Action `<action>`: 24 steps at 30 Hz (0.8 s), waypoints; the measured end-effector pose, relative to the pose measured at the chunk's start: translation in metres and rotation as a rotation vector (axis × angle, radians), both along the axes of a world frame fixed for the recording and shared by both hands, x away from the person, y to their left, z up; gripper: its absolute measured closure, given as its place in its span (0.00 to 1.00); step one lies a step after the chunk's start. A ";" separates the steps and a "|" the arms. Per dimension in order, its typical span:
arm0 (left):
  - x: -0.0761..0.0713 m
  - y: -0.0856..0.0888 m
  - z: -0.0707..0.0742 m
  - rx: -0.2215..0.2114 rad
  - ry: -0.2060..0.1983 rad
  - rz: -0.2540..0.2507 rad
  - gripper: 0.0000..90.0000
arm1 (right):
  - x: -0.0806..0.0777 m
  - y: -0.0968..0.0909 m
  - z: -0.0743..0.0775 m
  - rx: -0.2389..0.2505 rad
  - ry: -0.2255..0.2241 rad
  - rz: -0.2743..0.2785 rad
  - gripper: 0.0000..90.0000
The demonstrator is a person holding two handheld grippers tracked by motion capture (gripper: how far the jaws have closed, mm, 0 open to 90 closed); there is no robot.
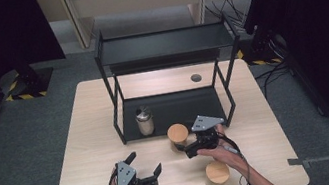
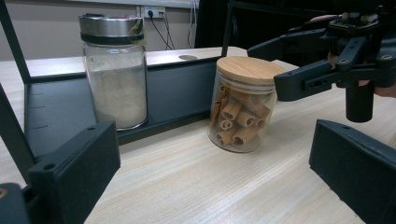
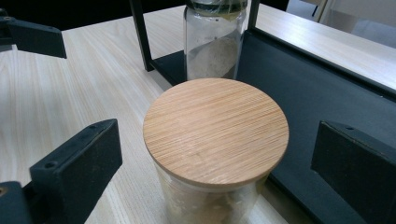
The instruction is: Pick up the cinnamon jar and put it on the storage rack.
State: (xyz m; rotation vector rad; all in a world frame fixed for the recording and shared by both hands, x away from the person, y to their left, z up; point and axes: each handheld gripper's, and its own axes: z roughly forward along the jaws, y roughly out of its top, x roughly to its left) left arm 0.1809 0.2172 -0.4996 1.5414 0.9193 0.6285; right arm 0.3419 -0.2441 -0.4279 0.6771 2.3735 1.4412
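Right gripper (image 1: pixel 193 148) is straddling, jaws spread, the bamboo-lidded glass jar of rolled wafers (image 3: pixel 215 130) just before the black metal shelf rack (image 1: pixel 176 113), probably not touching yet, needing closure next; left gripper (image 1: pixel 145 164) is idling spread.

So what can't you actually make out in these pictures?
- Second wooden-lidded jar, high view: its lid hides the contents.
- Jar of rolled sticks, right gripper view: the bottom edge cuts off its base.
- Metal-capped jar, right gripper view: the top edge cuts off its cap; its pale contents cannot be identified.
- Right tool, high view: too small to tell whether its jaws touch the jar.
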 end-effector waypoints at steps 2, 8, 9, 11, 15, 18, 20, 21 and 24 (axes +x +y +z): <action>0.000 0.000 0.000 0.000 0.001 0.000 0.01 | 0.002 0.001 0.000 -0.007 0.002 0.002 0.03; 0.000 0.000 0.000 0.001 0.002 -0.002 0.01 | 0.005 0.004 0.000 -0.015 0.010 0.000 0.05; 0.000 0.000 0.000 0.000 0.001 -0.001 0.01 | 0.005 0.005 0.000 -0.018 0.011 0.001 0.05; 0.000 0.000 0.000 -0.001 0.000 0.000 0.01 | 0.006 0.006 0.000 -0.023 0.012 0.004 0.06; 0.000 0.000 0.000 -0.002 0.001 0.000 0.01 | 0.008 0.008 0.000 -0.034 0.014 0.010 0.10; 0.000 0.000 0.000 -0.001 0.001 0.000 0.01 | 0.010 0.010 0.000 -0.042 0.014 0.016 0.12; 0.000 0.000 0.000 -0.002 0.001 0.000 0.01 | 0.012 0.010 -0.001 -0.039 0.021 0.025 0.15; 0.000 0.001 0.000 -0.002 0.001 0.000 0.01 | 0.012 0.010 -0.001 -0.041 0.023 0.026 0.17; 0.000 0.001 0.000 -0.002 0.001 0.000 0.01 | 0.015 0.010 -0.001 -0.045 0.031 0.036 0.23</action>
